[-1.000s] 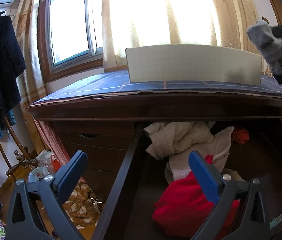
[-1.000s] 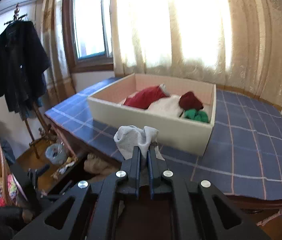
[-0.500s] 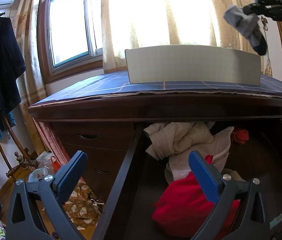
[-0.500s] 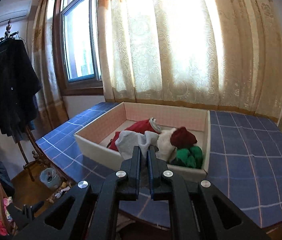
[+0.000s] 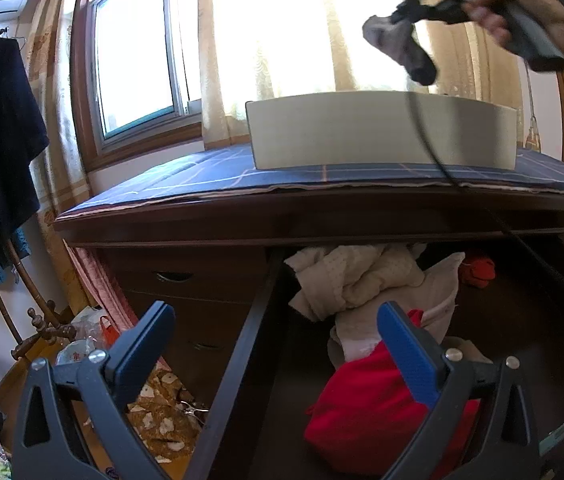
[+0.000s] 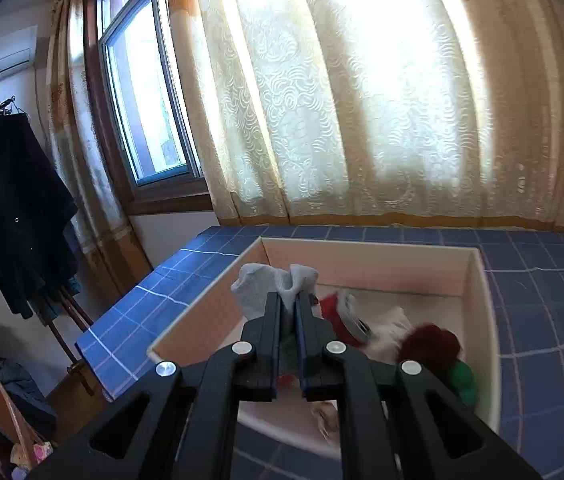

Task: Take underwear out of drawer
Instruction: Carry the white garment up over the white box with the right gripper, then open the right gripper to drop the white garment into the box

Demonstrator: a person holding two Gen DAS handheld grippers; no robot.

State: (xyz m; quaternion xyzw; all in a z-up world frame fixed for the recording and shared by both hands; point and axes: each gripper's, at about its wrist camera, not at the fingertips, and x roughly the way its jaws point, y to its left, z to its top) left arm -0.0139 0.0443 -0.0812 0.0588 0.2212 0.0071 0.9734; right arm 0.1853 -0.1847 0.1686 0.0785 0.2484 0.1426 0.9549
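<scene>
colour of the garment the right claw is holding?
Light grey garment, pinched in the right claw; clearest in the right wrist view.

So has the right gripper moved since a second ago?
Yes. The right gripper, shut on the grey underwear, has gone from short of the white box to above it.

The left claw (image 5: 275, 338) sits low and near, tilted slightly downward, its blue-padded jaws spread wide with nothing between them. The right claw (image 6: 290, 300), gripped by a hand (image 5: 522, 12), is raised high at far right, jaws pinched tight on grey cloth.
</scene>
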